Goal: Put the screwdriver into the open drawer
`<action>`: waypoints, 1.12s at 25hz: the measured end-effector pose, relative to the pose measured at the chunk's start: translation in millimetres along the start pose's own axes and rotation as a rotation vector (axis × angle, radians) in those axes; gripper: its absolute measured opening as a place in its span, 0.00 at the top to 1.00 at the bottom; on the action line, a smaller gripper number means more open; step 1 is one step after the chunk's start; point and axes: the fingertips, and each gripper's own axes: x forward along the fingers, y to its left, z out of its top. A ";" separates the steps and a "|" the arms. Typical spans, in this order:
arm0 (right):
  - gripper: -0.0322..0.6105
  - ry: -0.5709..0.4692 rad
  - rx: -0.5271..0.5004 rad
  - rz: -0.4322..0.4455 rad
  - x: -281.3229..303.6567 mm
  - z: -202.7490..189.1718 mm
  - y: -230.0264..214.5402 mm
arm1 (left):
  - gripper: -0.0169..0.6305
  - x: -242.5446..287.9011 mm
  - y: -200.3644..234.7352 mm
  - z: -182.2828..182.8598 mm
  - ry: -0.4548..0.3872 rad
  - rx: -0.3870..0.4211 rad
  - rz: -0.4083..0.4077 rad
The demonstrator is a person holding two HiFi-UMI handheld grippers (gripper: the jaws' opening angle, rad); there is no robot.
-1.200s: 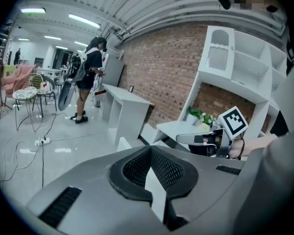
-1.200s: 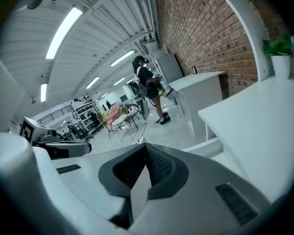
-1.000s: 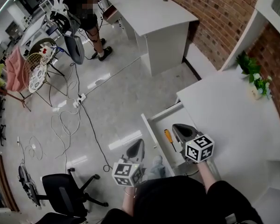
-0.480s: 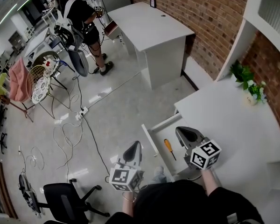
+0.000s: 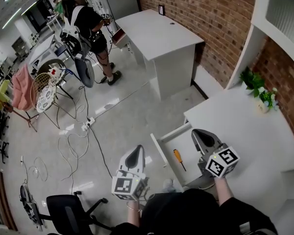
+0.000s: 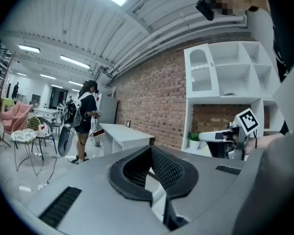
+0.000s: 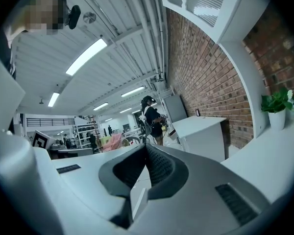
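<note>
Between the two grippers and below them, the screwdriver (image 5: 178, 158) lies flat inside the open drawer (image 5: 159, 148), orange handle at the far end, shaft pointing back twd the person holding the rig; it sits closer to the right gripper (image 5: 200, 132) than to the left gripper (image 5: 138, 150), touching neither. Both grippers: jaws closed, pads meeting at the tips, nothing btw them. Right gripper hangs above the drawer's right side, at the edge of the white counter (image 5: 245, 126); a potted plant (image 5: 257, 80) stands further ahead & to its right. Left gripper hangs over the floor, left of the drawer & apart from it. Well ahead of both: a white desk (image 5: 157, 31) against the brick wall (image 5: 206, 11), w/ a standing person (image 5: 85, 23) left of it. Left of the left gripper: loose cables (image 5: 73, 131) & an office chair (image 5: 68, 207).
</note>
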 end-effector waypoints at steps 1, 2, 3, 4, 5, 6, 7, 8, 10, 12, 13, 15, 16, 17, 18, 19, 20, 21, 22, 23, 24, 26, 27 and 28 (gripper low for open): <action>0.93 -0.006 -0.004 -0.005 -1.3 1.7 -1.1 | 0.96 -0.1 0.1 3.8 -0.012 0.002 0.003; 0.93 -0.013 -0.007 -0.011 -2.8 3.5 -2.3 | 0.96 -0.1 -0.3 7.8 -0.024 0.006 0.006; 0.93 -0.020 -0.010 -0.015 -4.3 5.9 -3.5 | 0.96 -0.2 -0.6 11.6 -0.035 0.013 0.009; 0.93 -0.029 -0.012 -0.018 -5.5 8.7 -4.4 | 0.96 -0.6 -0.4 14.8 -0.044 0.023 0.012; 0.93 -0.036 -0.015 -0.022 -6.6 11.4 -5.0 | 0.96 -1.3 0.0 18.2 -0.052 0.031 0.016; 0.93 -0.041 -0.021 -0.026 -7.5 13.8 -5.4 | 0.96 -2.1 0.2 22.0 -0.062 0.030 0.021; 0.93 -0.044 -0.028 -0.031 -8.5 15.6 -5.8 | 0.96 -2.8 0.2 25.7 -0.071 0.025 0.027; 0.93 -0.045 -0.036 -0.037 -9.4 16.9 -6.3 | 0.96 -3.3 0.1 28.2 -0.077 0.021 0.031; 0.93 -0.048 -0.050 -0.048 -11.0 18.2 -8.1 | 0.96 -3.4 0.1 29.0 -0.079 0.027 0.034; 0.93 -0.051 -0.059 -0.054 -12.3 18.2 -9.7 | 0.96 -3.2 -0.4 27.7 -0.078 0.035 0.034; 0.93 -0.052 -0.062 -0.056 -12.9 18.2 -10.0 | 0.96 -3.3 -0.8 27.1 -0.078 0.037 0.034; 0.93 -0.054 -0.066 -0.059 -14.0 18.4 -9.8 | 0.96 -3.6 -1.4 27.0 -0.076 0.038 0.034; 0.93 -0.056 -0.068 -0.060 -14.2 18.8 -9.6 | 0.96 -3.7 -2.0 27.7 -0.075 0.039 0.032; 0.93 -0.057 -0.070 -0.061 -14.5 19.1 -9.6 | 0.96 -3.5 -2.9 29.0 -0.074 0.042 0.028; 0.93 -0.058 -0.072 -0.062 -14.9 19.4 -9.9 | 0.96 -3.2 -3.6 29.8 -0.073 0.044 0.026; 0.93 -0.058 -0.073 -0.063 -15.3 19.5 -10.4 | 0.96 -3.2 -3.6 29.1 -0.072 0.045 0.028; 0.93 -0.058 -0.074 -0.064 -15.9 19.6 -11.0 | 0.96 -3.4 -3.4 28.0 -0.072 0.045 0.032; 0.93 -0.058 -0.074 -0.065 -16.5 19.8 -11.5 | 0.96 -3.6 -3.5 27.3 -0.072 0.048 0.034; 0.93 -0.059 -0.075 -0.066 -17.2 20.0 -11.9 | 0.96 -3.8 -3.9 26.9 -0.070 0.051 0.034; 0.93 -0.060 -0.076 -0.067 -17.9 20.5 -12.2 | 0.96 -3.9 -4.5 26.6 -0.069 0.054 0.035; 0.93 -0.061 -0.080 -0.068 -18.6 21.1 -12.4 | 0.96 -4.1 -5.1 26.6 -0.067 0.055 0.035; 0.93 -0.062 -0.088 -0.067 -19.3 22.9 -12.5 | 0.96 -3.9 -6.6 27.7 -0.068 0.057 0.036; 0.93 -0.063 -0.092 -0.066 -19.4 23.9 -12.4 | 0.96 -3.6 -7.3 28.3 -0.069 0.059 0.037; 0.93 -0.063 -0.095 -0.066 -19.4 24.6 -12.5 | 0.96 -3.2 -7.9 28.4 -0.068 0.062 0.037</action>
